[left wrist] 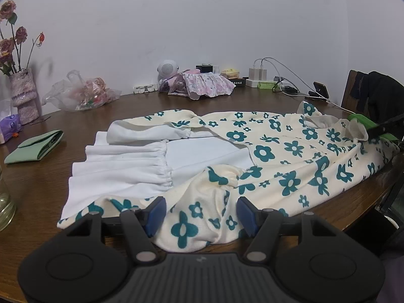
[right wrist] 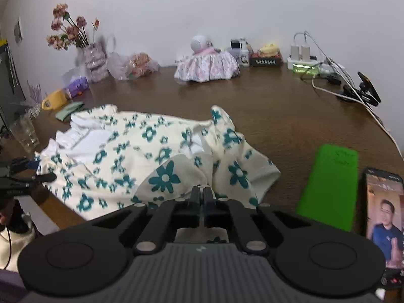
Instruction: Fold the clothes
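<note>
I have the flowered dress spread flat across the near half of the round table, its cream cloth with teal flowers running along the near edge and its white skirt panel turned toward the left side, so that the whole garment lies open for folding and nothing from the clutter along the far edge by the wall touches it. My left gripper sits low at the near edge with its jaws standing about half open; a bunched fold of the flowered cloth, which I take for a sleeve, rises between the blue pads, but the pads do not press on it, so I hold nothing there. My right gripper is at the other end of the dress, near the collar and short sleeve, and its jaws are drawn fully together; the cloth lies right under and ahead of the tips, yet whether a thin edge of it is pinched I cannot tell, since the fingers hide that spot. I judge both ends are taken up this way to lift one long side and lay it over. A green pad and a phone lie just beside the dress toward the right edge, clear of it.
</note>
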